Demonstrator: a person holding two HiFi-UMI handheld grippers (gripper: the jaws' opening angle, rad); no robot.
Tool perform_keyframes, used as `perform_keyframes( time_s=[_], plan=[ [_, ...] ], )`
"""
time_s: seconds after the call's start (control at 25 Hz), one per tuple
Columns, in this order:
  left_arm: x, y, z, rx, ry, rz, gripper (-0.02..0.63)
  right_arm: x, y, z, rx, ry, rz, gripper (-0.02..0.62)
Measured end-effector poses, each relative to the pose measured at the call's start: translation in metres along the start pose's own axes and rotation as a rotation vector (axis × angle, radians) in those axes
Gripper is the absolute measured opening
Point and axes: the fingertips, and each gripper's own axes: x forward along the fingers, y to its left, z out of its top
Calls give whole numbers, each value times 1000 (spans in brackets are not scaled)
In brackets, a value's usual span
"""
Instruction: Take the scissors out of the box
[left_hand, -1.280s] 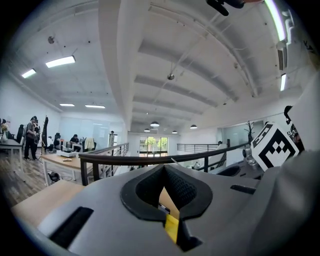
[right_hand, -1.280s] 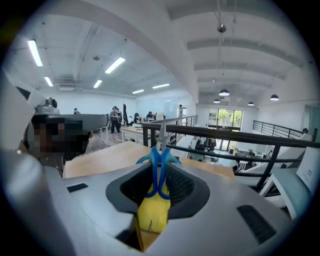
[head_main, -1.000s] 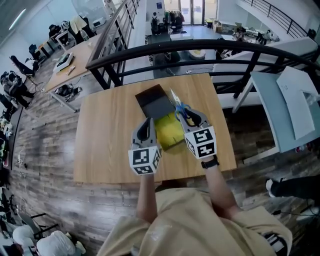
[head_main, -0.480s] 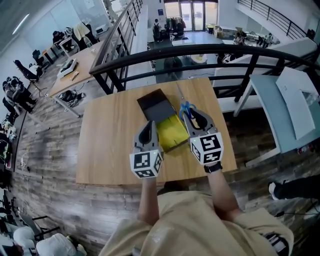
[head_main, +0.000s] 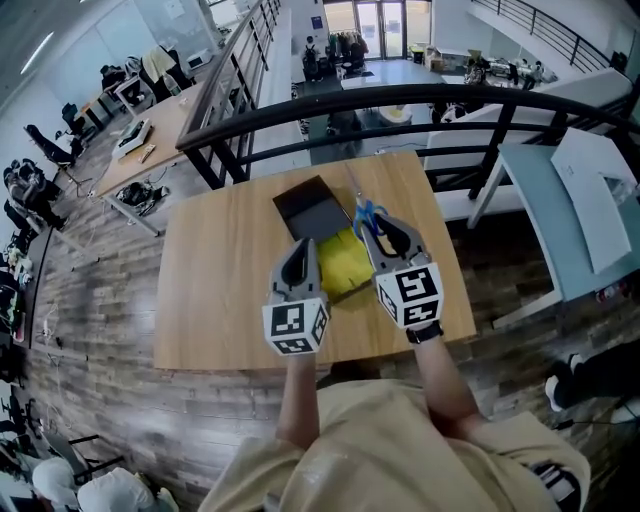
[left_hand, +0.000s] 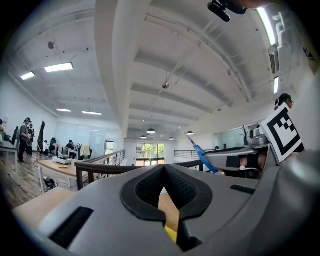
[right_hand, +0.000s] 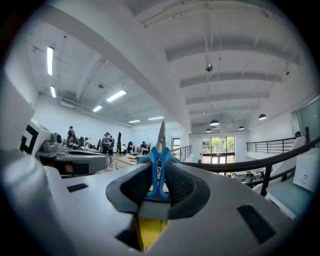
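Note:
Blue-handled scissors (right_hand: 159, 150) stand upright between my right gripper's (right_hand: 159, 182) pads, blades pointing away from me; that gripper is shut on the handles. In the head view the scissors (head_main: 366, 214) hang above the right edge of the yellow box (head_main: 345, 264) on the wooden table (head_main: 220, 290). My left gripper (head_main: 298, 262) hovers over the box's left side, open with nothing between its fingers. In the left gripper view the scissors (left_hand: 202, 156) show to the right, held level in the air.
The black lid (head_main: 312, 208) lies on the table just beyond the box. A black railing (head_main: 400, 100) runs behind the table's far edge. A light grey desk (head_main: 580, 210) stands to the right, with an office floor below.
My right gripper has risen a little with the scissors, and they now sit higher above the box. The left gripper has shifted only slightly.

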Motion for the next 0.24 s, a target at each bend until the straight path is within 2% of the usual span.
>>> perform_keyframes(
  time_s=[0.24],
  plan=[
    [14,14,-12,-5,17,0,11,20,-2,-11,-3,18,-3,84]
  ],
)
